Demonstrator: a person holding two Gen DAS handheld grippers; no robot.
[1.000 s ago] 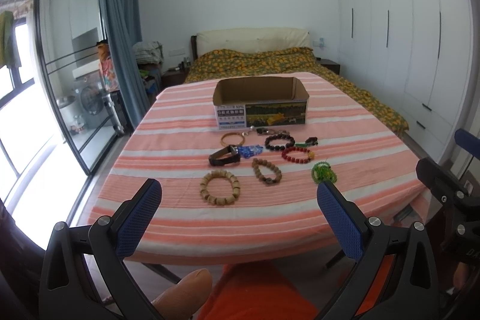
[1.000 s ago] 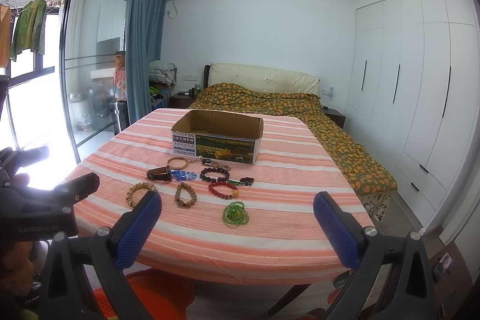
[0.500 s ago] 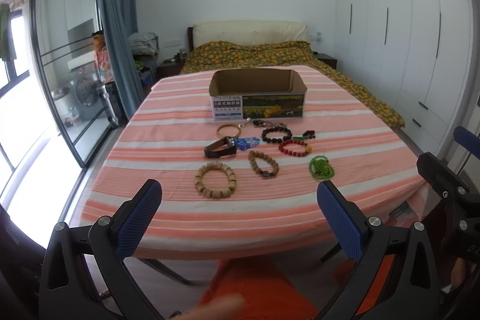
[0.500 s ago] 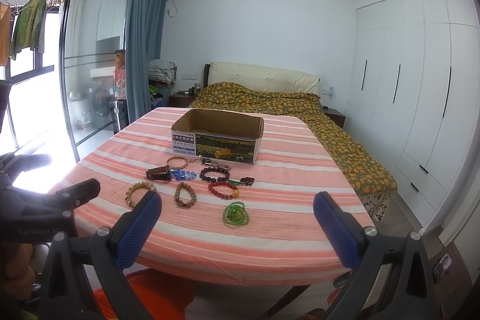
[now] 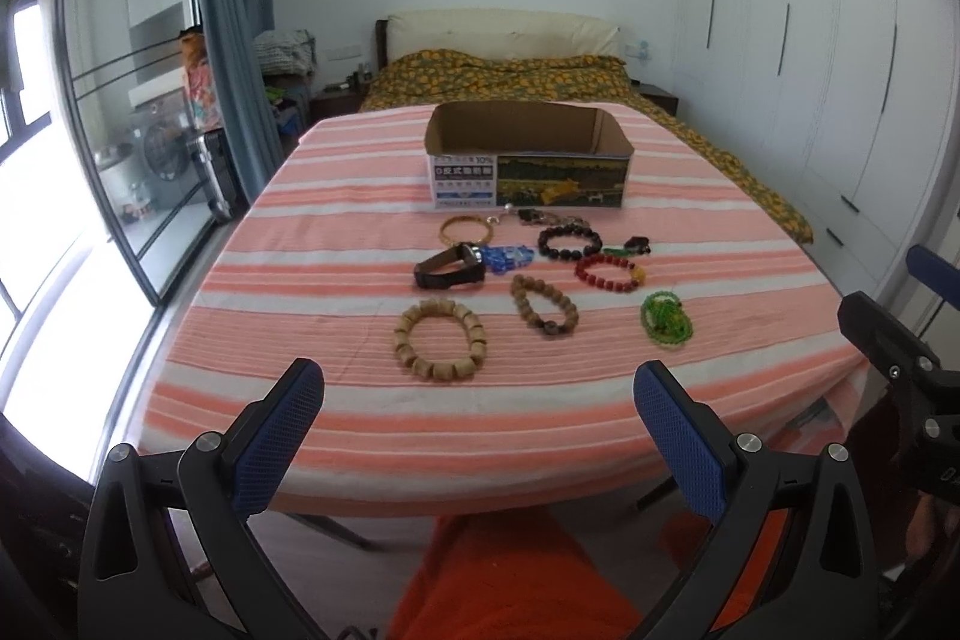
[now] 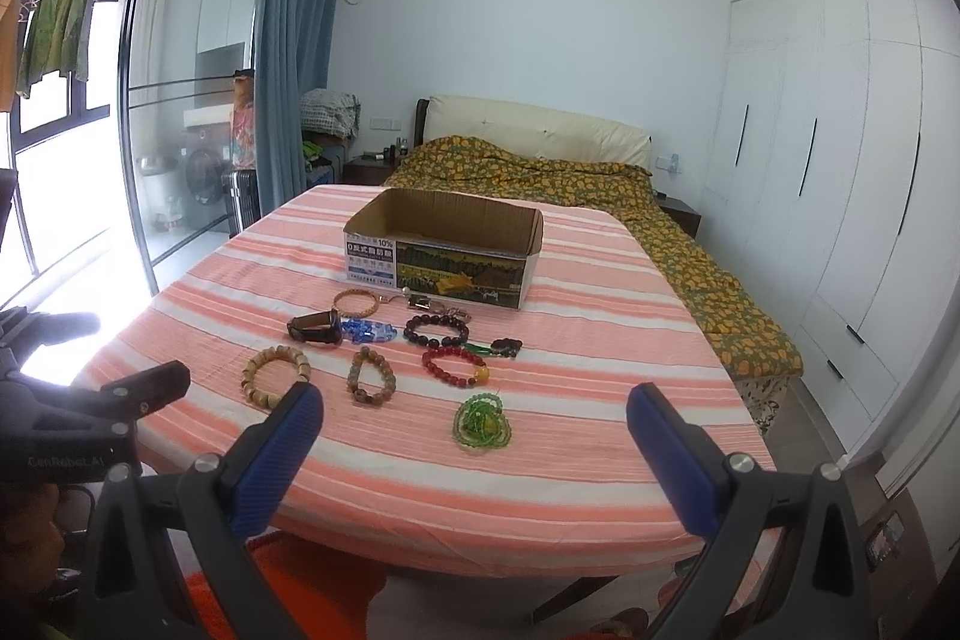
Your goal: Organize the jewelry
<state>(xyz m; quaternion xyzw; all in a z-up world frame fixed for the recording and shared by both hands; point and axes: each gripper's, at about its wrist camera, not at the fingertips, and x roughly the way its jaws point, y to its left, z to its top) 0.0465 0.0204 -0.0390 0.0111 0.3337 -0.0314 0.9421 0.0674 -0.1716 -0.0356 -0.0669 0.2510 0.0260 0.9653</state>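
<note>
**Colours and patterns on the table**

Tablecloth (image 5: 336, 232): salmon-pink with white stripes. Cardboard box (image 5: 528, 160): brown inside, printed front white, green and yellow. Bracelets: pale tan wooden beads (image 5: 440, 347), mottled brown beads (image 5: 544, 313), glossy black beads (image 5: 569, 243), red beads with one yellow (image 5: 607, 272), bright green strand (image 5: 666, 319), blue crystals (image 5: 509, 258). Watch strap (image 5: 450, 268): dark brown. Bedspread (image 6: 540, 172): olive with orange-yellow blotches. Curtain (image 6: 288, 70): grey-blue. Finger pads (image 5: 277, 445): blue, dotted texture.

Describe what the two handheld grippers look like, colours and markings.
Both the left gripper and the right gripper have black plastic frames with silver screws and two fingers faced with blue textured pads. The left gripper's body carries white lettering, seen in the right wrist view.
</note>
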